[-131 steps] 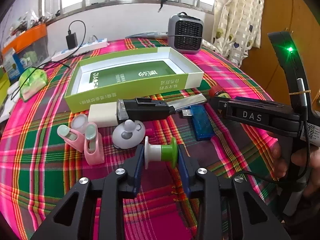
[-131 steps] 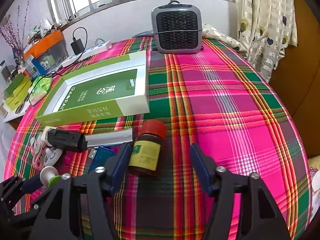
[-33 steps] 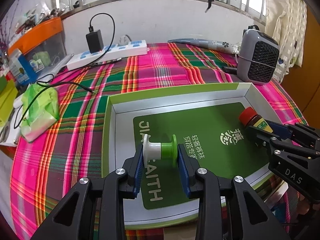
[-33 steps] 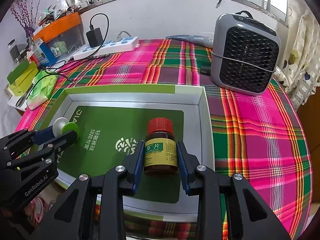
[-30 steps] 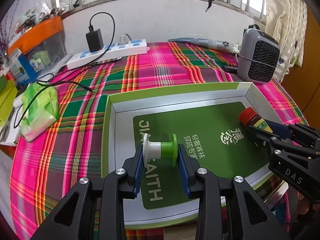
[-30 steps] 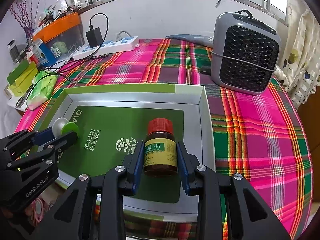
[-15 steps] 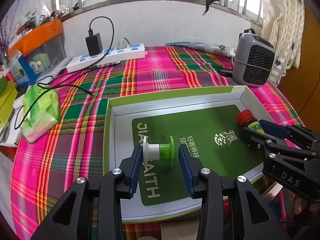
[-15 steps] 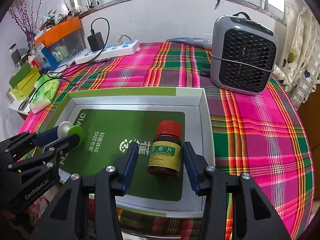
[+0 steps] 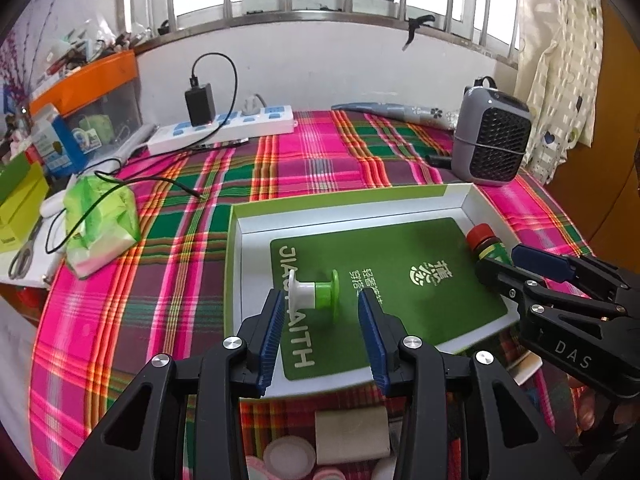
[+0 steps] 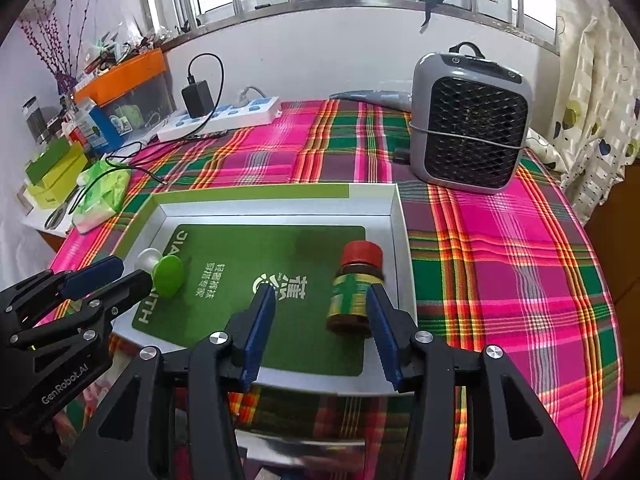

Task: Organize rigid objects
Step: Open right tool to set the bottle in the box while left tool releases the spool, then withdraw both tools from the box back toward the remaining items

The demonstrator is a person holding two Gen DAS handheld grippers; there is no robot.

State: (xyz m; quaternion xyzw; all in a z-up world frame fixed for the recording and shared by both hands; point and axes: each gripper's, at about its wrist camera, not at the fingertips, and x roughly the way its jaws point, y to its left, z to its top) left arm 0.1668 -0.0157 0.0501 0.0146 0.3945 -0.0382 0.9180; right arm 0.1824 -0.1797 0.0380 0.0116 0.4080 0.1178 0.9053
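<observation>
My left gripper (image 9: pixel 323 330) hangs over the shallow green-and-white cardboard box (image 9: pixel 235 240) on the pink-and-green plaid tablecloth (image 9: pixel 168 272). Its jaws stand wide, and the white-and-green plastic spool (image 9: pixel 316 289) lies on its side on the box's green floor between the blue pads (image 9: pixel 273 330). The white flange sits just beside the left pad; I cannot tell whether it touches. The right pad is well clear of the green end.

My right gripper (image 10: pixel 316 334) has its jaws opening. The brown glass bottle with red cap and yellow-green label (image 10: pixel 354 290) lies between them, cap toward 12 o'clock, close against the right-hand pad and apart from the left one. It rests on the box floor near the right wall (image 10: pixel 402 240).

In the right wrist view, the spool (image 10: pixel 166 270) is at 9 o'clock from the bottle. The grey mesh-fronted fan heater (image 10: pixel 470 128) stands at 1 o'clock, outside the box.
</observation>
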